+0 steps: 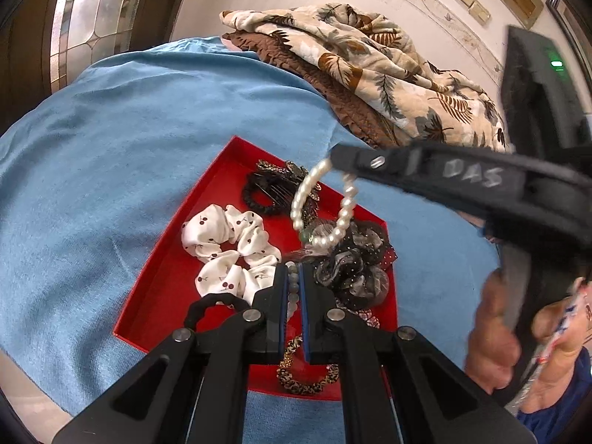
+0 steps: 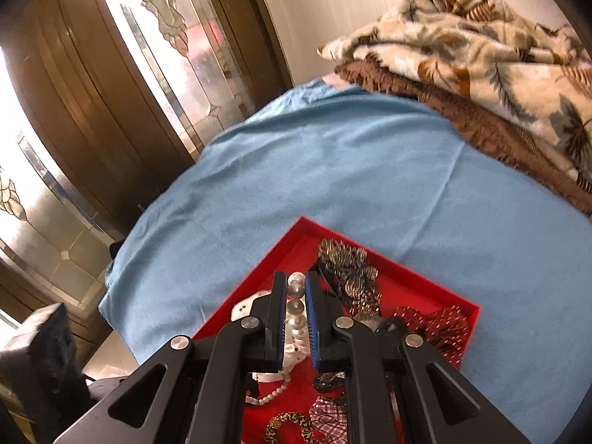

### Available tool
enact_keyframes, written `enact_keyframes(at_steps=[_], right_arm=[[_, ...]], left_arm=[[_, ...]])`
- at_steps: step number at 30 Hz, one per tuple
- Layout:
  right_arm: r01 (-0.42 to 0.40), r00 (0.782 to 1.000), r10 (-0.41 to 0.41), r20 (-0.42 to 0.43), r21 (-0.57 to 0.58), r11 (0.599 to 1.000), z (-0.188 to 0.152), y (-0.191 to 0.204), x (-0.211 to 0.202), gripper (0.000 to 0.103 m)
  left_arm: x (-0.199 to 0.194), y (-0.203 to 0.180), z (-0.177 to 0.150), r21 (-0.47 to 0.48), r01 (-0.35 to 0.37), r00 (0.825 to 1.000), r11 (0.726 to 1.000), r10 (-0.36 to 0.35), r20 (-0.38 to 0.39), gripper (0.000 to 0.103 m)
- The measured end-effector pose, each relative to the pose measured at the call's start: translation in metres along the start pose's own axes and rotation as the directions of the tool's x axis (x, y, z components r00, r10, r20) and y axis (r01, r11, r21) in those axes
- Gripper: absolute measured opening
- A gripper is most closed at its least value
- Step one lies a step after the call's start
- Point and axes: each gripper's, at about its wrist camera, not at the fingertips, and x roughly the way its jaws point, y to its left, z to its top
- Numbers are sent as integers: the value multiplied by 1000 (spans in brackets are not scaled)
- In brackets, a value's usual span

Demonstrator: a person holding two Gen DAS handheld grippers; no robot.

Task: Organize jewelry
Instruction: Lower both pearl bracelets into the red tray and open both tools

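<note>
My right tongs (image 2: 296, 296) are clamped on the pearl bracelet (image 1: 325, 203), hanging mid-frame above the red tray (image 1: 162, 296). My left tongs (image 1: 294, 288) pinch grey beads (image 1: 293, 281). I should lift the pearls straight up, slowly, so nothing snags the scrunchies below.

Both wrist views angled down, close over shared red tray (image 1: 166, 277) (image 2: 296, 229), blue cloth (image 1: 111, 148) (image 2: 333, 166) behind

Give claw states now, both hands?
Left claw: shut on grey bead bracelet.
Right claw: shut on pearl bracelet, over the red tray.
</note>
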Motion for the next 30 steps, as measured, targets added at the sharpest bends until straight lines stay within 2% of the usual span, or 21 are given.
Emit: enact_keyframes(at_steps=[6,10,18,30], right_arm=[[9,998,-6,-70,43,999,-12,-16,25,11],[24,996,-17,-91,71,997,-17,-26,34,11],[55,992,-44,-122,89,995,-22,-36,43,11],[80,986,-67,-152,81,994,-33,-38,57,12]], left_arm=[[9,-8,-3,35,-41,999,999,42,-25,6],[17,-3,-5,27,-77,995,997,79,-59,6],[26,1,-7,31,-153,985,988,155,-80,6],[33,1,-7,47,-196,976,979,200,-92,6]])
